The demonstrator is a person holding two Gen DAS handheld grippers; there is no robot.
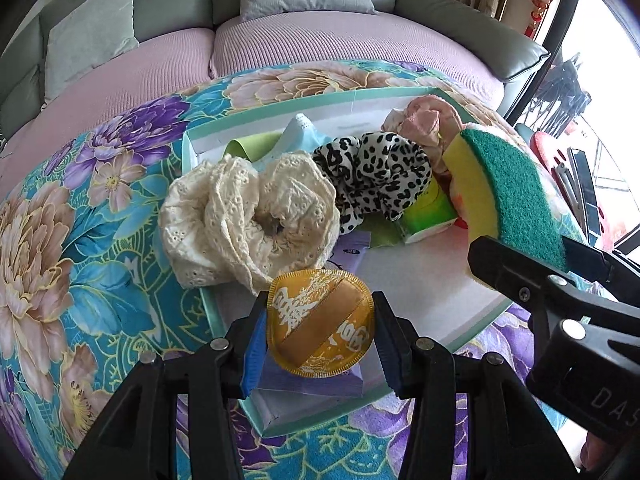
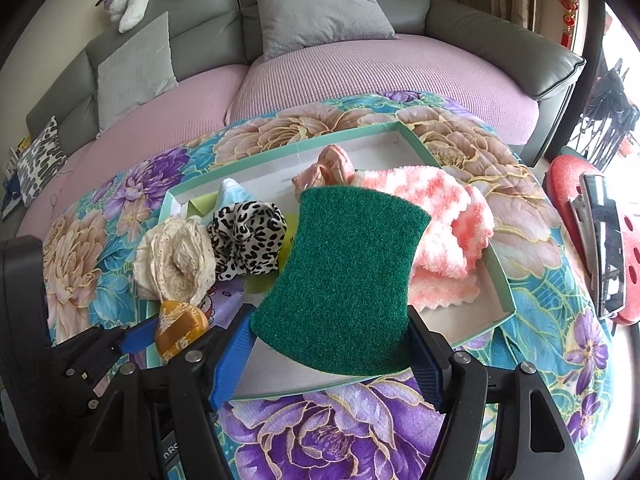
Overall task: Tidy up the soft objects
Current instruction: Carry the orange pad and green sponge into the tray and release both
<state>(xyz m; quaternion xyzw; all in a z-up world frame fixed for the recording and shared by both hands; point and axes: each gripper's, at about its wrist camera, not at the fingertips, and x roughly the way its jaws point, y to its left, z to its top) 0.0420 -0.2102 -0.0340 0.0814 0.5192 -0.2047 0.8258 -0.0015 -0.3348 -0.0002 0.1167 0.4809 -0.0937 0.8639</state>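
A round gold powder puff (image 1: 320, 322) is clamped upright over the near corner of a shallow mint-edged box (image 1: 280, 98). A green-and-yellow sponge (image 2: 340, 280) tilts above it. Inside lie a cream lace scrunchie (image 1: 248, 216), a leopard-print scrunchie (image 1: 376, 172) and a pink-white fuzzy cloth (image 2: 444, 216).

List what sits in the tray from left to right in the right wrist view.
Cream lace scrunchie → leopard-print scrunchie → green scouring sponge held in the right gripper → pink-and-white fluffy cloth, all over the pale green tray.
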